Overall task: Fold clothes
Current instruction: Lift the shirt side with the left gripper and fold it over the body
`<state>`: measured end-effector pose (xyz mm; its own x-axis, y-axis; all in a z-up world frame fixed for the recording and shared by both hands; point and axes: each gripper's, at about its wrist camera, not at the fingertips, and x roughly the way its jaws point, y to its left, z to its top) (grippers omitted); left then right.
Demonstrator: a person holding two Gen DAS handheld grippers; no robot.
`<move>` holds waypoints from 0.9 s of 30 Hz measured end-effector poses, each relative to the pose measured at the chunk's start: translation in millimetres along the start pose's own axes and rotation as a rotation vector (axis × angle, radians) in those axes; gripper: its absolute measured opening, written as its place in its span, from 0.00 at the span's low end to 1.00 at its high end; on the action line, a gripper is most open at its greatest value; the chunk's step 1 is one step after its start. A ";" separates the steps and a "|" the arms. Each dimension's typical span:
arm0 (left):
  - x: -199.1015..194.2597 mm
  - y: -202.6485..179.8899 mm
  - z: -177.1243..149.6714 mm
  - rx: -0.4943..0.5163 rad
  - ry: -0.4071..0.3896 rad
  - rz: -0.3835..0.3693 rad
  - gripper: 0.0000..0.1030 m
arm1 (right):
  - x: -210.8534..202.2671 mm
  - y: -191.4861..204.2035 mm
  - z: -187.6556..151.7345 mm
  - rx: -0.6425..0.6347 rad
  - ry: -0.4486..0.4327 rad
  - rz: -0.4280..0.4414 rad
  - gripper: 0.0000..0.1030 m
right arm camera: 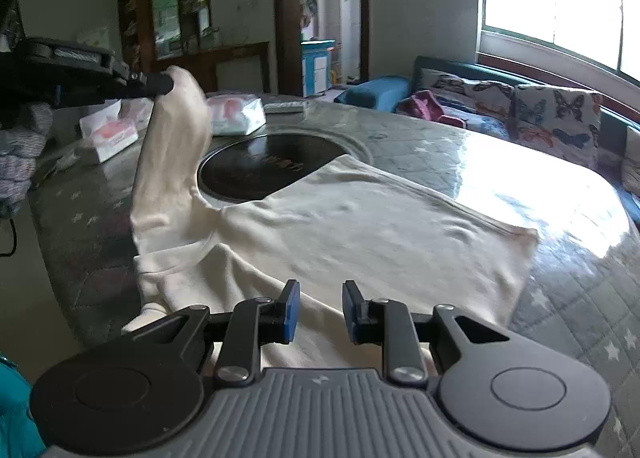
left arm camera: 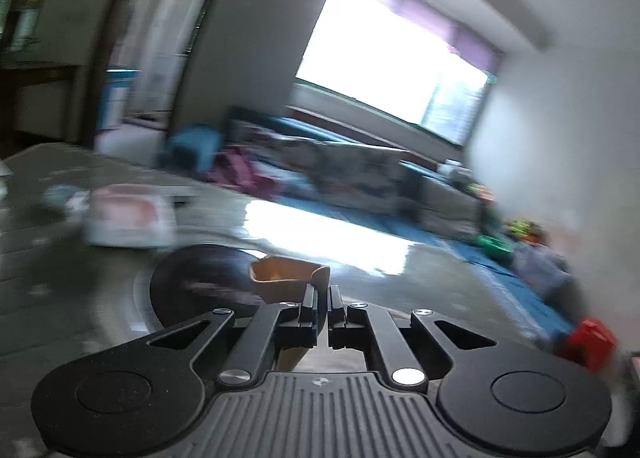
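Nearest the lens: right gripper (right arm camera: pixel 321 312), blue pads standing apart, nothing between them, hovering just over the near edge of the cream shirt (right arm camera: pixel 340 226). Ahead of it, shirt body spread mostly flat across the quilted table (right arm camera: pixel 560 298), far corner lapping the dark round inset (right arm camera: pixel 264 168). Up and to the left, left gripper (right arm camera: pixel 170 83) pinched on a lifted sleeve (right arm camera: pixel 172 146). Folding judged barely begun: one sleeve raised, body unfolded. Fabric soft, lightly creased, limp.
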<state>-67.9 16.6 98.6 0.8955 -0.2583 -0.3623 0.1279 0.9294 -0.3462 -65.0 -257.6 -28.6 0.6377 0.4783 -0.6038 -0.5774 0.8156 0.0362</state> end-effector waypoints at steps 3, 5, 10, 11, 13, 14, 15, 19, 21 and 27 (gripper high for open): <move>3.9 -31.9 -4.3 0.044 0.013 -0.112 0.05 | -6.5 -6.8 -5.4 0.023 -0.009 -0.016 0.22; 7.5 -48.5 -9.2 0.068 0.030 -0.172 0.05 | -11.5 -12.5 -10.1 0.046 -0.014 -0.026 0.22; 21.5 -66.4 -30.0 0.100 0.110 -0.254 0.05 | -18.2 -24.8 -21.3 0.106 -0.011 -0.039 0.22; 24.3 -69.9 -34.2 0.106 0.127 -0.270 0.05 | -18.9 -26.9 -23.4 0.118 -0.010 -0.041 0.22; 29.9 -77.0 -42.5 0.119 0.159 -0.302 0.05 | -20.0 -30.0 -27.4 0.133 -0.006 -0.049 0.22; 32.7 -80.6 -46.7 0.125 0.175 -0.319 0.05 | -20.6 -31.2 -29.2 0.139 -0.004 -0.051 0.22; 35.6 -84.2 -50.8 0.132 0.191 -0.335 0.05 | -21.4 -32.4 -31.0 0.143 -0.002 -0.053 0.22; 46.8 -98.4 -67.5 0.157 0.256 -0.400 0.09 | -24.0 -36.0 -36.3 0.161 0.008 -0.070 0.22; 49.2 -100.1 -74.8 0.179 0.278 -0.409 0.10 | -26.4 -38.0 -38.8 0.166 0.013 -0.080 0.22; 39.6 -70.7 -90.5 0.291 0.286 -0.283 0.17 | -40.4 -43.2 -41.6 0.169 0.021 -0.116 0.22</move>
<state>-80.0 -83.1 30.4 0.6611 -0.5350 -0.5261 0.4993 0.8370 -0.2238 -87.0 -325.7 -38.9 0.6829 0.3723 -0.6285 -0.4057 0.9088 0.0976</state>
